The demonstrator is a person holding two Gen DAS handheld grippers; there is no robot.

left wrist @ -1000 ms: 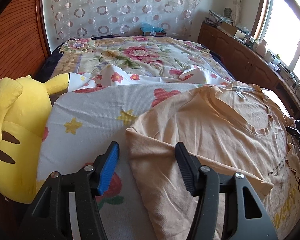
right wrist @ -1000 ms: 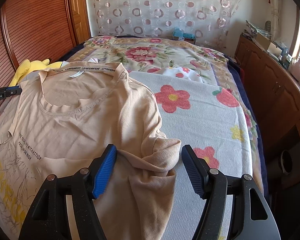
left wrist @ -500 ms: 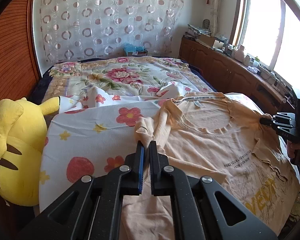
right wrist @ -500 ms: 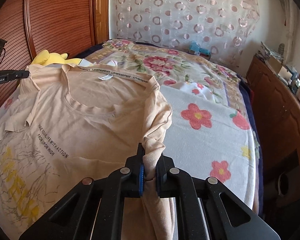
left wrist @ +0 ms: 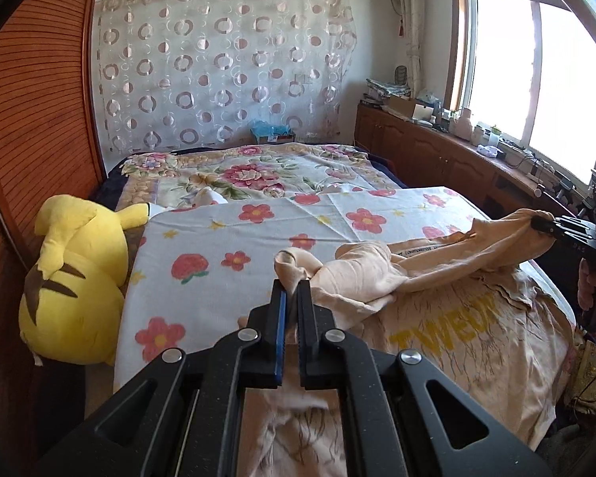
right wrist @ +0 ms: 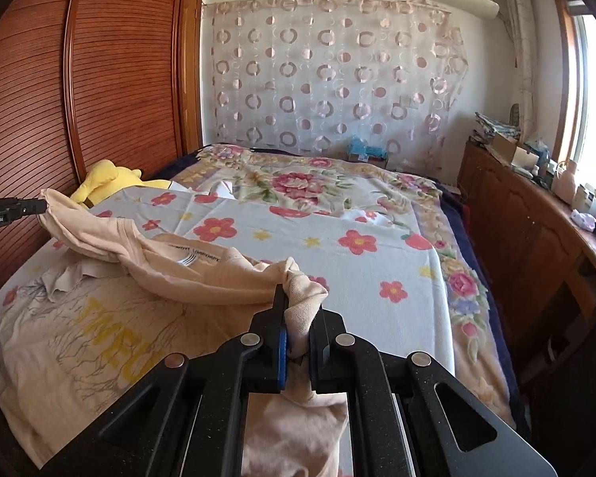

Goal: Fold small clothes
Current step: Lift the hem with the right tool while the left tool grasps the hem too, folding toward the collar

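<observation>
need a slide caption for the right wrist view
Right hand-held gripper pinches the beige t-shirt shoulder over the floral bedspread.

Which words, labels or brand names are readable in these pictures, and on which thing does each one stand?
"TWEU", the rest hidden by a fold: yellow print on the T-shirt.
"GenRobot.AI": on the left hand-held gripper, seen from the right wrist.
Neck label of the T-shirt: too small to read.
</observation>
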